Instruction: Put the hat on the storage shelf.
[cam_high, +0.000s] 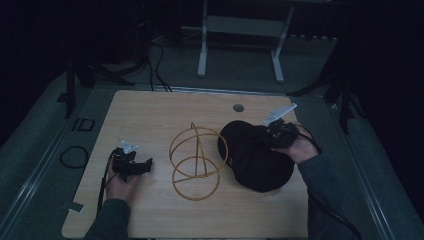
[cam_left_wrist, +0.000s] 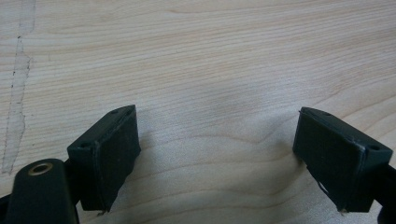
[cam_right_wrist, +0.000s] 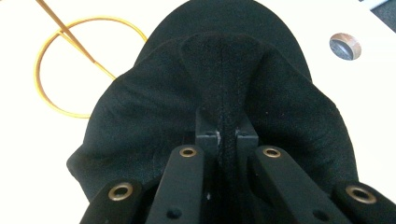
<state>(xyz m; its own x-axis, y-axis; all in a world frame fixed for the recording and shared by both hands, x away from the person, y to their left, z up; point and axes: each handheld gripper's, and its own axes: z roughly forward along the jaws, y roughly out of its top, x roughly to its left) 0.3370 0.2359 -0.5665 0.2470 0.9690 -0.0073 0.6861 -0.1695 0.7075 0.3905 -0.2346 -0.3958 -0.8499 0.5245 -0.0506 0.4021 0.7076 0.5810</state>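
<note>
Pinched between the right gripper's (cam_right_wrist: 227, 135) nearly closed jaws is a fold of one black cap (cam_high: 255, 155), lying at the table's (cam_high: 150, 115) right side. One gold wire stand (cam_high: 197, 160) is seen just left of it. The left gripper (cam_left_wrist: 217, 158) is held wide apart over bare wood, gripping nothing.

Black cap (cam_high: 255, 155), golden wire stand (cam_high: 197, 160), pale wood-grain table (cam_high: 150, 115)
</note>
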